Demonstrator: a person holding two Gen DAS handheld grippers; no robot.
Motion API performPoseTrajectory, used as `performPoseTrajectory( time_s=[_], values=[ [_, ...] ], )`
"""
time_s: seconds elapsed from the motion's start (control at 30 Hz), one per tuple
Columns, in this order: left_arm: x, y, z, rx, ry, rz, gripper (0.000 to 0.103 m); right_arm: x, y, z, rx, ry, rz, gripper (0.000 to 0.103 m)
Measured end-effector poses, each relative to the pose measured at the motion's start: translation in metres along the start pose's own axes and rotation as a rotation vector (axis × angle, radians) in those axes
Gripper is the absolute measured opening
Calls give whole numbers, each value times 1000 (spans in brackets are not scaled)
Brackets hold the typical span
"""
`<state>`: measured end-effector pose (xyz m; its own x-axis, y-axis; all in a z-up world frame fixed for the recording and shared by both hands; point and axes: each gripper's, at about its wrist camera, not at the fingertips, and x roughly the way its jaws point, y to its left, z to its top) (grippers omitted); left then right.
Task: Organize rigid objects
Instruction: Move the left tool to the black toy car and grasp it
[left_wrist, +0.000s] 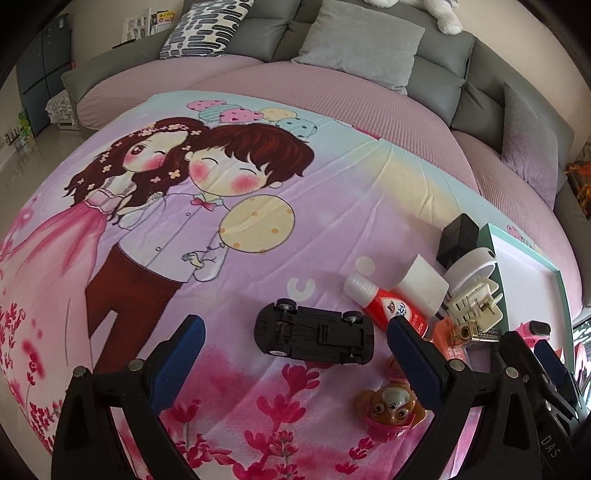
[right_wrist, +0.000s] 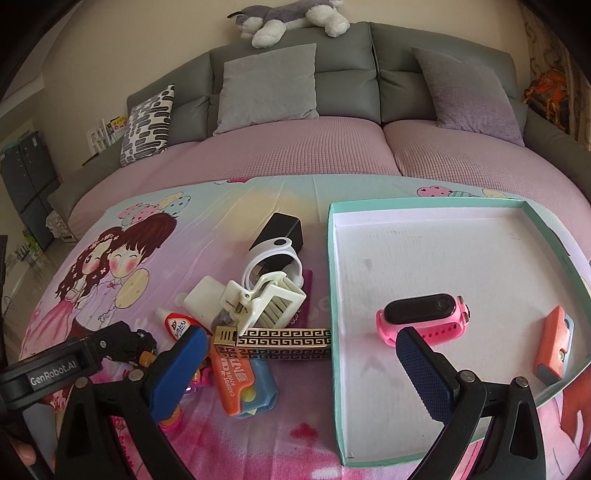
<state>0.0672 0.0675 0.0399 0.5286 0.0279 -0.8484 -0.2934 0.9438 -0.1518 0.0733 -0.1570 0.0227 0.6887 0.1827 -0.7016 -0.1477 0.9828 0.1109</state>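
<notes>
My left gripper (left_wrist: 295, 354) is open over an upside-down black toy car (left_wrist: 314, 332) lying on the cartoon bedsheet. A brown puppy figure (left_wrist: 391, 406) lies by its right finger. My right gripper (right_wrist: 299, 365) is open, straddling the left wall of a teal-rimmed white tray (right_wrist: 334, 280). In the tray lie a pink watch (right_wrist: 424, 317) and an orange block (right_wrist: 554, 339). Left of the tray sits a pile: an orange-and-blue knife box (right_wrist: 240, 376), a gold patterned bar (right_wrist: 280, 341), a white clip (right_wrist: 266, 299), a glue bottle (right_wrist: 177, 325), a white block (right_wrist: 203, 299), a white band (right_wrist: 273, 258) and a black adapter (right_wrist: 280, 229).
The sheet covers a pink bed with a grey headboard (right_wrist: 343, 85), grey cushions (right_wrist: 266, 88) and a patterned pillow (right_wrist: 147, 122). A plush dog (right_wrist: 291, 18) lies on top of the headboard. The left gripper's body (right_wrist: 66, 365) shows at the right wrist view's left edge.
</notes>
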Motion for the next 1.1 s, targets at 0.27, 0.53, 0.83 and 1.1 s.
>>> performPoseTrajectory(
  time_s=[0.27, 0.53, 0.83, 1.1],
  values=[
    [14, 5, -4, 10, 41, 55, 99, -4, 2, -1, -2, 4, 19, 103],
    [18, 12, -2, -17, 61, 47, 99, -1, 18, -7, -53, 33, 36, 103],
    [25, 6, -4, 4, 82, 13, 99, 3, 25, -10, -76, 50, 37, 103],
    [26, 22, -3, -33, 78, 56, 99, 1, 37, -13, -114, 63, 60, 103]
  ],
)
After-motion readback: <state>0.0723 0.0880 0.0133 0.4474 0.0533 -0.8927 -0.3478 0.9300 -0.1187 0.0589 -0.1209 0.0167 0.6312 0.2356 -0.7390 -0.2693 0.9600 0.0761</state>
